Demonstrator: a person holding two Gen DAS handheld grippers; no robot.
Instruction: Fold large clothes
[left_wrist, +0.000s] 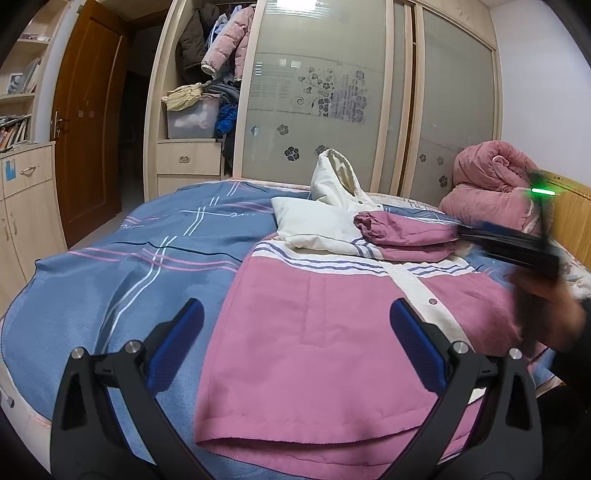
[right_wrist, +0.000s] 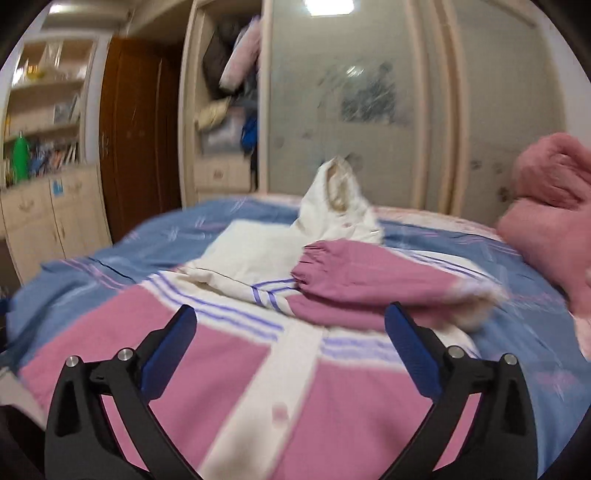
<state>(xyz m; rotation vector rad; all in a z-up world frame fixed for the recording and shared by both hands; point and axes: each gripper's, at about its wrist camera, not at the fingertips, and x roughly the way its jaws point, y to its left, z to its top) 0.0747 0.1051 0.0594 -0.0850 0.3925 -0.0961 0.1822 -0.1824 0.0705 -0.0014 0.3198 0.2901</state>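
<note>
One jacket (left_wrist: 332, 332), pink and cream with thin blue stripes, lies front-up across the bed (left_wrist: 110, 266), hem toward the near edge, hood (left_wrist: 332, 177) standing up toward the far edge by the wardrobe (left_wrist: 332, 92). One sleeve (left_wrist: 406, 232) is already laid across the chest; its gathered cuff points toward the middle of the bed.

Handling, as I judge it: padded, soft, light for its bulk, no stiffness. It will sag and slide on the smooth bed cover, so grip at seams: hem corners, the snap placket, the shoulder line. The hood is puffy and will spring back.

Left gripper (left_wrist: 295, 321): jaws wide, nothing between them, hovering over the lower panel near the hem. Right gripper (right_wrist: 290, 328): jaws wide, empty, above the chest stripes; view blurred.

Count: one jacket, one folded sleeve visible, one pink quilt (left_wrist: 495, 184) bundled at the bed's far right corner, two grippers.
</note>
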